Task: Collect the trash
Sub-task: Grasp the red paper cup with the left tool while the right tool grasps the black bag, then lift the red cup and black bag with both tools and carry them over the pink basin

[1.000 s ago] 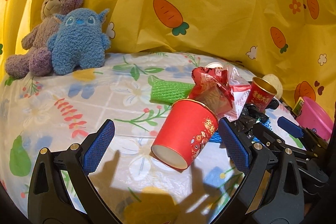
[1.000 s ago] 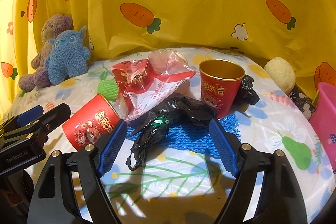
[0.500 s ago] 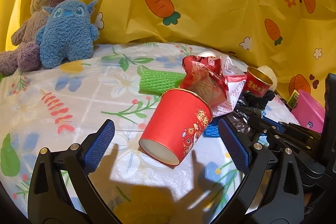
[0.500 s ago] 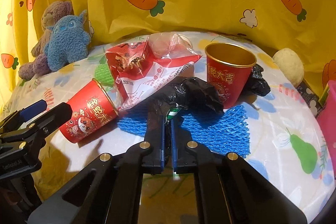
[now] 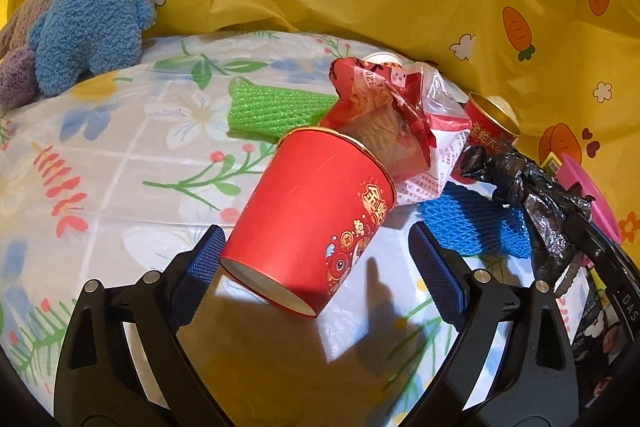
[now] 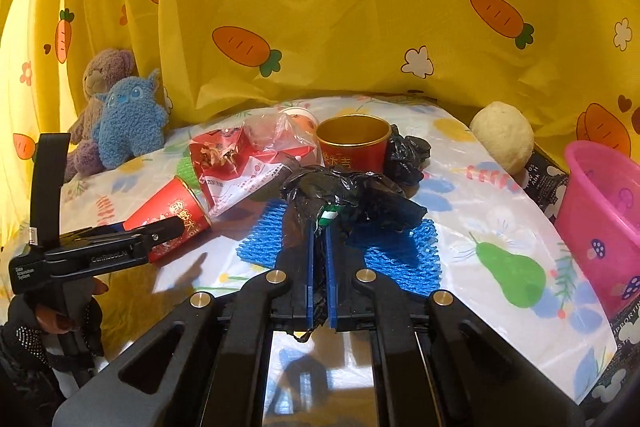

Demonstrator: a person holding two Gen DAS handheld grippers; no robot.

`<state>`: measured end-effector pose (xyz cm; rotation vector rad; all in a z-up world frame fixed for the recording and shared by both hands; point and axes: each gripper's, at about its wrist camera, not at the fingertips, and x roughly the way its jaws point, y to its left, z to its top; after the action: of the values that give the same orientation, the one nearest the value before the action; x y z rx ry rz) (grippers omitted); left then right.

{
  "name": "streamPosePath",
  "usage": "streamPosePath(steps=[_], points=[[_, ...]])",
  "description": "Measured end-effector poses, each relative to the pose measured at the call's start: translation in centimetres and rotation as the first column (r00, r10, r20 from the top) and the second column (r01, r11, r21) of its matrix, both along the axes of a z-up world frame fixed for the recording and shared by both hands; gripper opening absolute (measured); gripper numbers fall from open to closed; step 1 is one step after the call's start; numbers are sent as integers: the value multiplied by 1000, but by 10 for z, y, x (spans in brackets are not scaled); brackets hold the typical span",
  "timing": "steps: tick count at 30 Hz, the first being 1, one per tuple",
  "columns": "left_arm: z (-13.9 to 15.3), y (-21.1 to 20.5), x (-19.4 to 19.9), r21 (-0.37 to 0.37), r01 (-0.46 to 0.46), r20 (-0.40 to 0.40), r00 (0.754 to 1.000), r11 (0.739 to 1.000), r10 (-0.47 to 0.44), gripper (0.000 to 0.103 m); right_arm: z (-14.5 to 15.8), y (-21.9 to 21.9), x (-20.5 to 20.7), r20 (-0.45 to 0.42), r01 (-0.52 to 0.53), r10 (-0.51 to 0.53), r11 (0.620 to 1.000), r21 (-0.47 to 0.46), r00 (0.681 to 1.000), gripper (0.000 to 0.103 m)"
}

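The pink bin [image 6: 600,211] is looking empty, so most trash is waiting on the table [image 6: 500,227]. The right gripper [image 6: 319,267] is pinching the crumpled black bag [image 6: 340,195] above the blue net. The left gripper [image 5: 316,267] is closing around the fallen red cup [image 5: 316,223], not pressing it.

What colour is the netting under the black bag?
Blue; the foam netting beneath the black bag shows best in the right wrist view.
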<state>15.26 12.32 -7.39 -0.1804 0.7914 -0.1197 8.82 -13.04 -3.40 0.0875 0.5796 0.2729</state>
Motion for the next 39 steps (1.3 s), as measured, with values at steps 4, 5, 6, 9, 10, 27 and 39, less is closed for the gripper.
streamPosePath(steps=[4,5,6,9,10,27,39], points=[[-4,2,4,-16,7,-26,1000,1000,-8,73,2,-4,-7,10,3,-3,1000,11,1000,6],[-4,2,3,-17,8,-24,1000,1000,-9,73,2,-4,-9,13,5,-5,1000,13,1000,6],[-5,2,3,-18,11,-24,1000,1000,-11,71,3,-5,-10,15,7,-7,1000,14,1000,6],[-3,1,0,-14,13,-17,1000,1000,-14,61,5,-8,-16,25,12,-12,1000,19,1000,6],[-3,0,-2,-9,13,-12,1000,1000,-13,61,6,-10,-18,29,14,-15,1000,21,999,6],[55,-6,-63,-84,11,191,982,996,5,60,17,-33,-40,86,60,-65,996,60,994,6],[69,-66,-67,-74,144,227,966,987,-124,60,24,-56,-54,124,107,-116,991,76,985,6]])
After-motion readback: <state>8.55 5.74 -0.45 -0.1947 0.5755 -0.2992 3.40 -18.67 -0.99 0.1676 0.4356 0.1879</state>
